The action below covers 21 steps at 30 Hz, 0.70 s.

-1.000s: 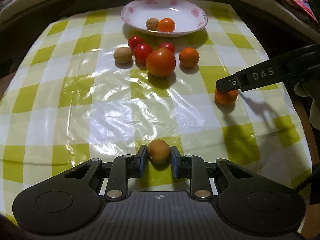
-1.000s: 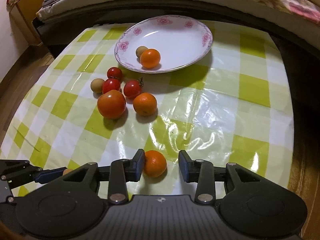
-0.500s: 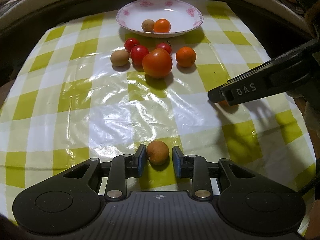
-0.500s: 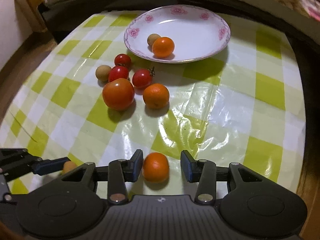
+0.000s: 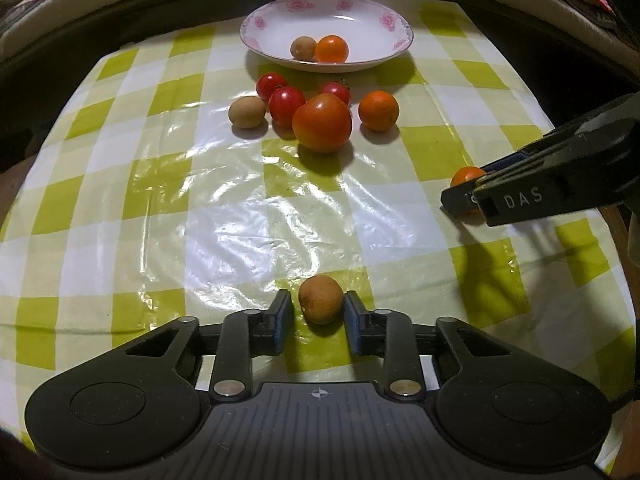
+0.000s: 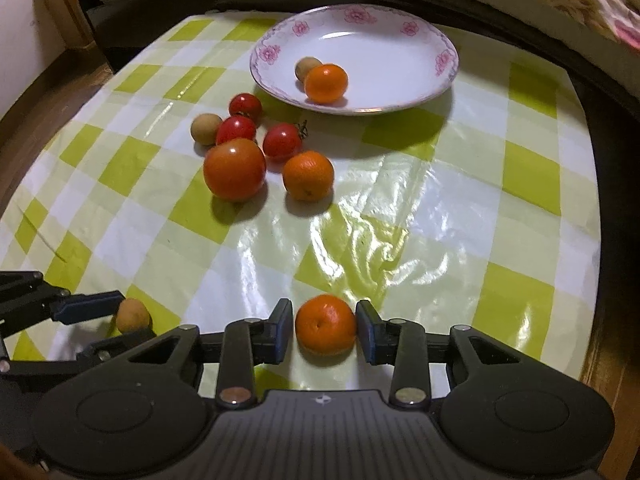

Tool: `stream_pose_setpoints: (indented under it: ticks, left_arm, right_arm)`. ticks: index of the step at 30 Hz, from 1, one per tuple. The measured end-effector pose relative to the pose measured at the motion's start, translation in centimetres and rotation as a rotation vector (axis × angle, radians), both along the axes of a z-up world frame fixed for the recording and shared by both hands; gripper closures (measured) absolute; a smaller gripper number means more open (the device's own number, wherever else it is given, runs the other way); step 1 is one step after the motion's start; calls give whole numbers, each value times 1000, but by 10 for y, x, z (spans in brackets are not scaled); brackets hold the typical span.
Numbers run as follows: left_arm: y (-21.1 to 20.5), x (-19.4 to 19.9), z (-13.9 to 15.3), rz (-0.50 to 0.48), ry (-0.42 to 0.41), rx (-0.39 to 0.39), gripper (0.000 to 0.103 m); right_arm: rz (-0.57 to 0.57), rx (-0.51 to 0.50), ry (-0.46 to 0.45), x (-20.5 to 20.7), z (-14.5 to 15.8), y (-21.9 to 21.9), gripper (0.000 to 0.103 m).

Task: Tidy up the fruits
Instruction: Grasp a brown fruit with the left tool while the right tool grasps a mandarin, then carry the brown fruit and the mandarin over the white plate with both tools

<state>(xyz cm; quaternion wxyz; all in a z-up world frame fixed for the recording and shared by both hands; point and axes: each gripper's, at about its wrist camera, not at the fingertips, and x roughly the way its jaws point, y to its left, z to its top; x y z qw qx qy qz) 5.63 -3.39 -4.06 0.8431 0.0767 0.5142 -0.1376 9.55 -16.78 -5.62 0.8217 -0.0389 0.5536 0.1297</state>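
Observation:
A brown longan (image 5: 321,299) lies on the checked cloth between the fingers of my left gripper (image 5: 318,320), which is open around it with small gaps. A small orange (image 6: 325,325) lies between the fingers of my right gripper (image 6: 325,330), also open around it. The white flowered plate (image 5: 360,24) at the far side holds a longan (image 5: 303,48) and an orange (image 5: 331,49). Each gripper shows in the other's view: the right gripper (image 5: 464,200) and the left gripper (image 6: 120,320).
Between the grippers and the plate (image 6: 400,48) lie a large tomato (image 6: 234,169), three cherry tomatoes (image 6: 282,142), an orange (image 6: 308,175) and a longan (image 6: 205,129). The table's edges drop off on all sides, with bedding behind.
My left gripper has opened, letting go of the longan. My right gripper has moved forward around the small orange and narrowed its gap.

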Motion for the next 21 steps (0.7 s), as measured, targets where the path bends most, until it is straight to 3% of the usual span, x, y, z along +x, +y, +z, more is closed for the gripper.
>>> stream_pose_setpoints:
  ticks: [12, 21]
  left_arm:
    - [2, 4, 7, 19, -20, -33, 72]
    - [-5, 34, 30, 46, -87, -69, 72]
  right_arm:
    - [23, -18, -21, -7, 7, 1, 66]
    - [13, 19, -64, 0, 23, 1, 66]
